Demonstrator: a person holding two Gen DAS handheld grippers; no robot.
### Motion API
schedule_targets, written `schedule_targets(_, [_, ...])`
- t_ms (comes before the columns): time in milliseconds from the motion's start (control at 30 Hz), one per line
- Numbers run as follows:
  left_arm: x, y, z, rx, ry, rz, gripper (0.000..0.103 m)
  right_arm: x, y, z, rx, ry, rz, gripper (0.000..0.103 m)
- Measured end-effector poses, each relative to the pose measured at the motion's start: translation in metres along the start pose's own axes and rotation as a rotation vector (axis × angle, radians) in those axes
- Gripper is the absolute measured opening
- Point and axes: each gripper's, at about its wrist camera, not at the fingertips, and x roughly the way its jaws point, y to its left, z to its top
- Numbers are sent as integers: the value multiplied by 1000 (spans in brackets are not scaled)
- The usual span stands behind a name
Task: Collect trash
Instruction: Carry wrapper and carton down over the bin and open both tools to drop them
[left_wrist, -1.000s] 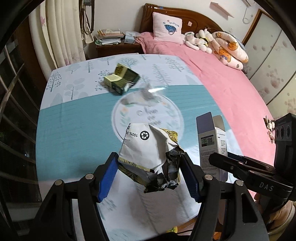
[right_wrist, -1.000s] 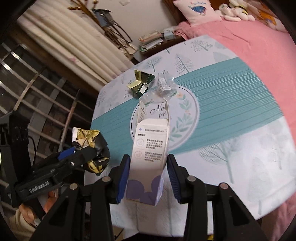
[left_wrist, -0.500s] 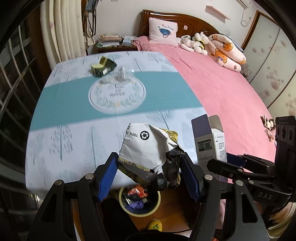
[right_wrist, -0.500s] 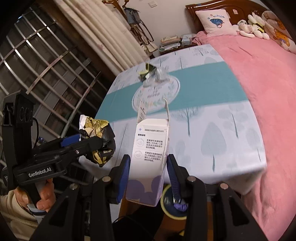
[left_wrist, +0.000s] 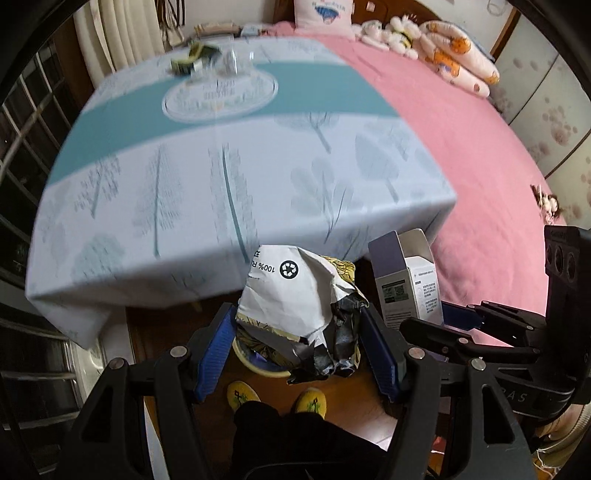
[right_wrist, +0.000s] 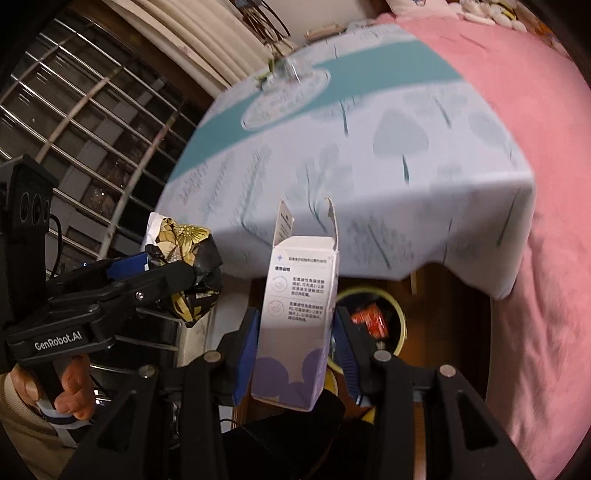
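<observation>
Crinkly paper and foil, squashed into a ball: the crumpled wrapper (left_wrist: 301, 308), pinched between the blue pads of the left gripper (left_wrist: 297, 345) and held up over the floor, in front of the table (left_wrist: 240, 177). Looks very light and soft, bends at any squeeze, shiny on the dark side so maybe a bit slippery. Best held round the fat middle, as now, not by a loose torn flap. Thin card next: the white and purple box (right_wrist: 297, 325), open at the top, clamped at its lower sides by the right gripper (right_wrist: 295, 354), standing upright. Light too, and hollow, so easy to crush if squeezed hard; gentle hold low down near the closed end seems safest. Down below, a round yellow bin (right_wrist: 395, 314) on the brown floor with red trash already inside, right under both things. Far off on the table, a green packet (left_wrist: 192, 61) and some clear plastic (left_wrist: 231, 61) not yet picked up.
</observation>
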Motion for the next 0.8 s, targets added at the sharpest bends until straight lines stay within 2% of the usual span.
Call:
schedule_targets(333, [101, 19, -36, 20, 67, -21, 66, 95, -33, -34, 50, 72, -92, 41])
schedule_targets(667, [208, 42, -50, 68, 44, -14, 69, 186, -82, -52, 83, 93, -155, 41])
schedule_targets(800, [233, 49, -55, 87, 54, -20, 74, 211, -92, -55, 84, 104, -165, 41])
